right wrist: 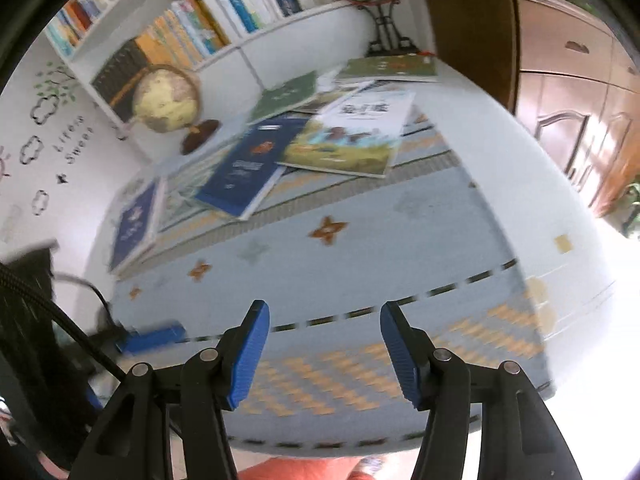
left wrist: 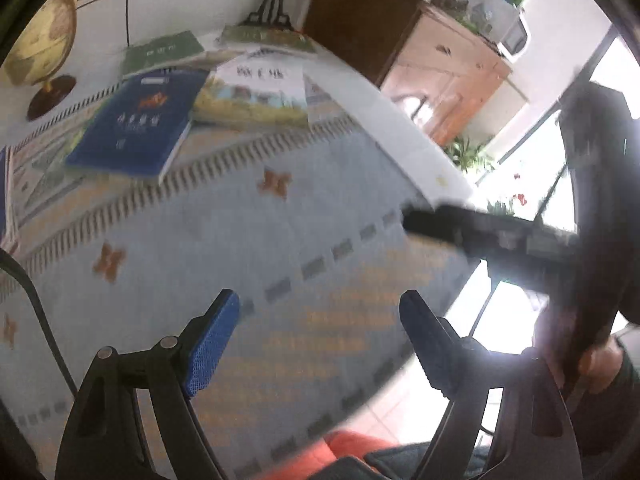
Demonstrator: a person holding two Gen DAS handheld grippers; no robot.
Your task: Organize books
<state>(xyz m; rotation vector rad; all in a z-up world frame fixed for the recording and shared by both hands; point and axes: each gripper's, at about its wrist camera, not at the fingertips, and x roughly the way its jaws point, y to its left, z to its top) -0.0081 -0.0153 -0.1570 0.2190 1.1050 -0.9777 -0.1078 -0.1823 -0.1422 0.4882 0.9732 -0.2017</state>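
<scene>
While books lie scattered at the table's (right wrist: 460, 216) far side, left gripper (left wrist: 320, 344) and right gripper (right wrist: 324, 354) hover apart, empty. Step: approach. Next: reach blue book (right wrist: 244, 168), nearest.

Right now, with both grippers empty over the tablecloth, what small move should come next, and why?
Probably reach the right gripper forward to the blue book. It lies on top of the scattered pile, nearest the table's front, and nothing sits between the open jaws of either gripper.
</scene>
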